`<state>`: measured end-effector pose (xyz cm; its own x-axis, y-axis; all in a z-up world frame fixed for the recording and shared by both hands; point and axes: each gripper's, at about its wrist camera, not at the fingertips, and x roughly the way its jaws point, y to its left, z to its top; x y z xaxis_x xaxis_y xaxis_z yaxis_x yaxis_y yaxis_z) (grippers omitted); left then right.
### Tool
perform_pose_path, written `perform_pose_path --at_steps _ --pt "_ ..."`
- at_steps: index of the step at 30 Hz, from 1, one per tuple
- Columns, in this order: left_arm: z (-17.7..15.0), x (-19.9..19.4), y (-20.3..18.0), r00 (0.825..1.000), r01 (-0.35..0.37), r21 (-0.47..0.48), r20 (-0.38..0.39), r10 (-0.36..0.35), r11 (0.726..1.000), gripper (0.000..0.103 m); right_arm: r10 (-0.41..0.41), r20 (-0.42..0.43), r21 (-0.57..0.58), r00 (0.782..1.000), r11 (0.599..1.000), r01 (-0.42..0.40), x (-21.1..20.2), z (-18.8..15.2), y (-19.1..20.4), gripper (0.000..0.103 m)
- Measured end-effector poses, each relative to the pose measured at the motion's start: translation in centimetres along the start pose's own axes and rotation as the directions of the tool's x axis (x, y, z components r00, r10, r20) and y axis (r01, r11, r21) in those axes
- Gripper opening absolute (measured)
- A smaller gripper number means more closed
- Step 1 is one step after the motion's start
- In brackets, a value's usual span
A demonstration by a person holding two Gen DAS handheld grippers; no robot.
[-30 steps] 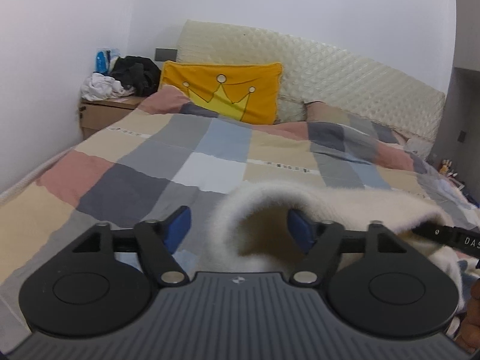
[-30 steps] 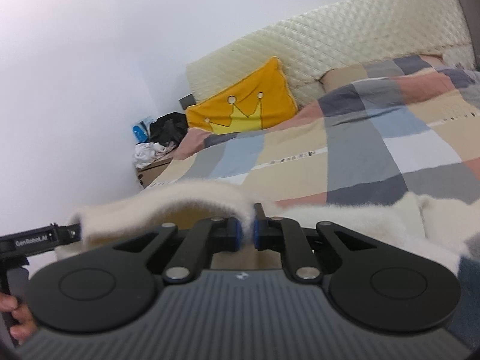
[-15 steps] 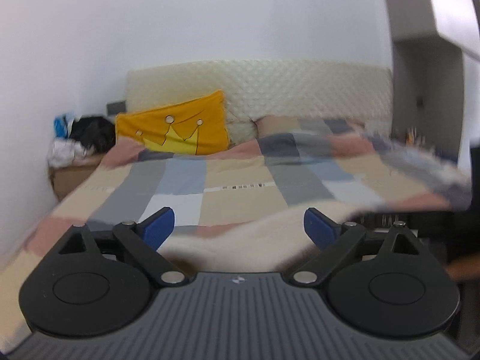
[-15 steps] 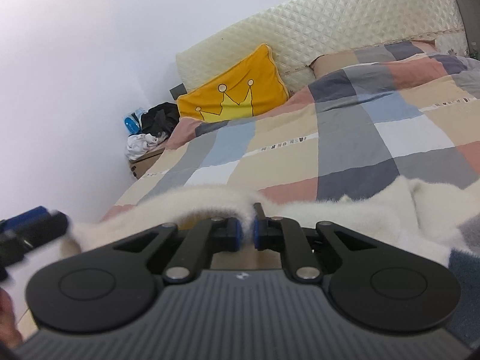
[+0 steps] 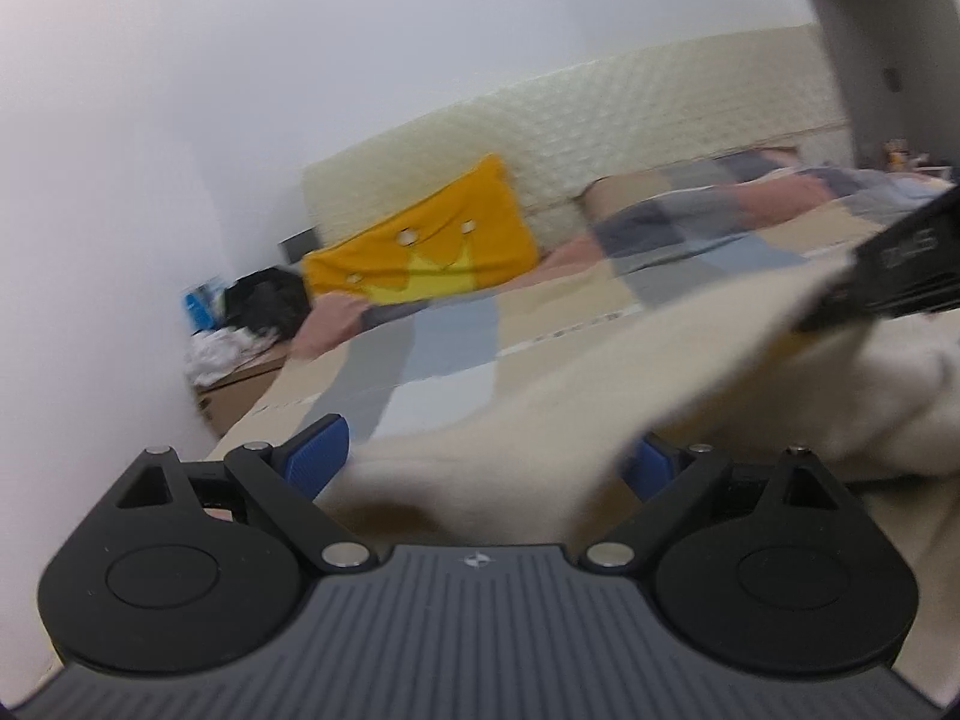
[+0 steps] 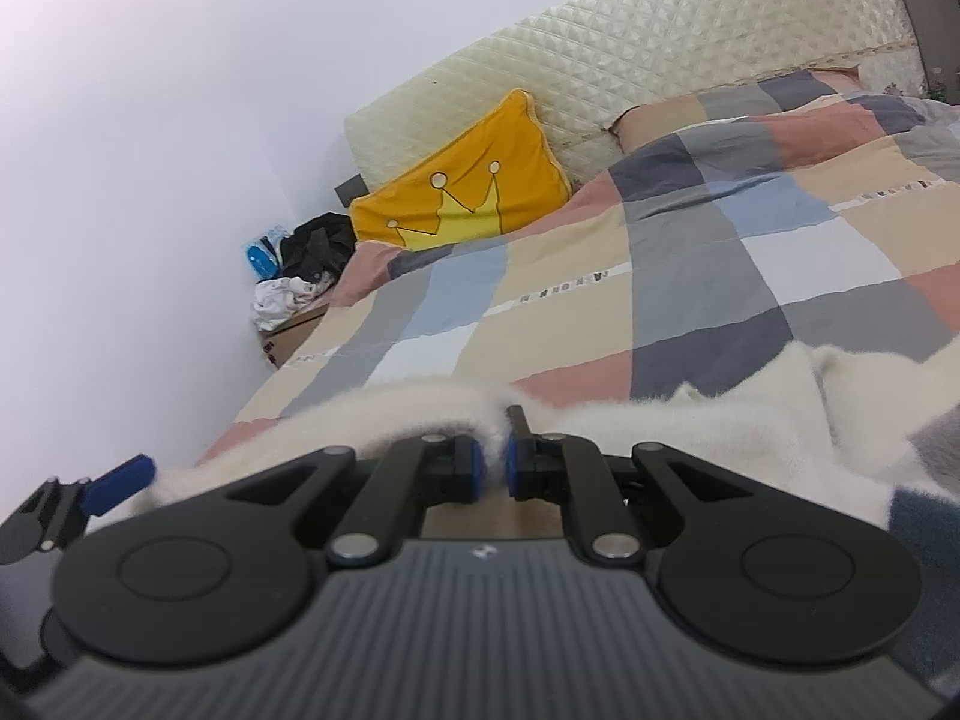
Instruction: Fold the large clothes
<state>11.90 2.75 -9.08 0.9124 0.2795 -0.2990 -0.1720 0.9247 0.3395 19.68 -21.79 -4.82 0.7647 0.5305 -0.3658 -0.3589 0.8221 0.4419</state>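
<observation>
Two blue-padded fingers of the left gripper (image 5: pixel 489 459) stand wide apart in the left wrist view, released. A fold of the cream fleece garment (image 5: pixel 600 396) sags between them, touching neither pad as far as the blur allows. The cloth rises toward two o'clock, where the black right gripper (image 5: pixel 888 282) pinches its far edge. Beyond lies the checked quilt (image 5: pixel 456 330), with the yellow crown cushion (image 5: pixel 420 252) at eleven o'clock against the quilted headboard (image 5: pixel 600 126).

In the right wrist view, the right gripper (image 6: pixel 492 468) is clenched on a ridge of the cream fleece garment (image 6: pixel 432 402), blue pads pressed into the pile. The fabric spreads to three o'clock over the checked quilt (image 6: pixel 690 276). At nine o'clock a blue finger of the left gripper (image 6: pixel 117 489) shows beside the cloth's edge. The yellow crown cushion (image 6: pixel 474 186) sits at twelve o'clock, a heap of dark and white clothes (image 6: pixel 306 264) at ten o'clock.
</observation>
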Motion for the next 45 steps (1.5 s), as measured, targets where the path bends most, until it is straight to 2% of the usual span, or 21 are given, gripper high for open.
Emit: perform_pose_path --at_steps 3,7,9,12,15,18,21,23,27,30,32,34,37,40,41,43,45 --pt "-0.4 0.7 1.9 0.999 -0.028 -0.079 -0.020 0.026 0.996 0.096 -0.021 0.003 -0.012 1.000 1.000 0.021 -0.1 -0.1 0.0 0.011" --pt "-0.6 1.2 4.5 0.998 -0.051 -0.208 -0.042 0.044 0.977 0.097 -0.069 0.005 -0.040 0.998 0.997 0.070 -0.1 -0.3 0.3 0.011" --pt "-0.9 1.5 5.4 0.998 -0.045 -0.250 -0.056 0.032 0.967 0.097 -0.085 0.010 -0.054 0.996 0.995 0.086 0.0 -0.4 0.5 0.011" --pt "-1.3 2.5 6.1 0.996 0.002 -0.280 -0.087 -0.028 0.960 0.097 -0.117 0.008 -0.068 0.993 0.991 0.118 0.1 -0.6 0.6 0.011" --pt "-2.0 3.1 6.5 0.993 0.010 -0.309 -0.105 -0.044 0.951 0.096 -0.141 -0.030 -0.070 0.990 0.988 0.139 0.7 -0.9 0.5 0.012" --pt "-2.4 3.8 7.4 0.991 0.013 -0.352 -0.120 -0.059 0.936 0.092 -0.169 -0.060 -0.099 0.984 0.982 0.162 1.2 -1.5 0.5 0.018" --pt "-3.1 4.5 8.1 0.988 0.015 -0.396 -0.137 -0.075 0.918 0.084 -0.187 -0.089 -0.108 0.978 0.978 0.177 1.6 -2.2 0.4 0.022" --pt "-3.5 4.8 8.4 0.985 0.012 -0.417 -0.151 -0.083 0.909 0.076 -0.209 -0.103 -0.131 0.972 0.972 0.195 1.9 -2.8 0.6 0.033" --pt "-4.1 5.2 9.3 0.979 0.030 -0.492 -0.163 -0.126 0.870 0.068 -0.260 -0.136 -0.195 0.956 0.953 0.231 2.5 -3.8 1.0 0.035" --pt "-4.3 5.0 9.4 0.979 0.039 -0.507 -0.154 -0.135 0.861 0.058 -0.280 -0.143 -0.235 0.949 0.941 0.242 2.6 -4.3 1.5 0.035" --pt "-4.4 4.8 9.5 0.979 0.048 -0.518 -0.147 -0.144 0.854 0.048 -0.281 -0.143 -0.229 0.949 0.942 0.245 2.4 -4.6 1.7 0.035" --pt "-4.5 4.6 9.9 0.976 0.063 -0.548 -0.139 -0.165 0.834 0.040 -0.276 -0.139 -0.218 0.951 0.945 0.243 2.0 -4.9 1.9 0.032" --pt "-4.4 4.1 10.4 0.972 0.098 -0.585 -0.118 -0.205 0.805 0.030 -0.267 -0.144 -0.219 0.953 0.948 0.232 1.5 -4.9 2.5 0.015" --pt "-3.7 3.1 11.0 0.974 0.114 -0.582 -0.093 -0.204 0.805 0.025 -0.268 -0.095 -0.277 0.959 0.932 0.234 0.1 -3.5 4.2 0.013" --pt "-3.3 2.6 11.4 0.975 0.121 -0.591 -0.080 -0.207 0.798 0.023 -0.263 -0.078 -0.281 0.962 0.931 0.232 -0.5 -2.7 4.6 0.012" --pt "-2.1 1.6 12.5 0.975 0.144 -0.627 -0.043 -0.219 0.765 0.017 -0.242 -0.031 -0.295 0.970 0.929 0.222 -2.3 -0.7 5.9 0.012" --pt "-0.6 0.5 14.0 0.975 0.166 -0.681 0.005 -0.223 0.713 0.016 -0.221 0.010 -0.324 0.975 0.922 0.212 -3.9 1.4 7.3 0.012"
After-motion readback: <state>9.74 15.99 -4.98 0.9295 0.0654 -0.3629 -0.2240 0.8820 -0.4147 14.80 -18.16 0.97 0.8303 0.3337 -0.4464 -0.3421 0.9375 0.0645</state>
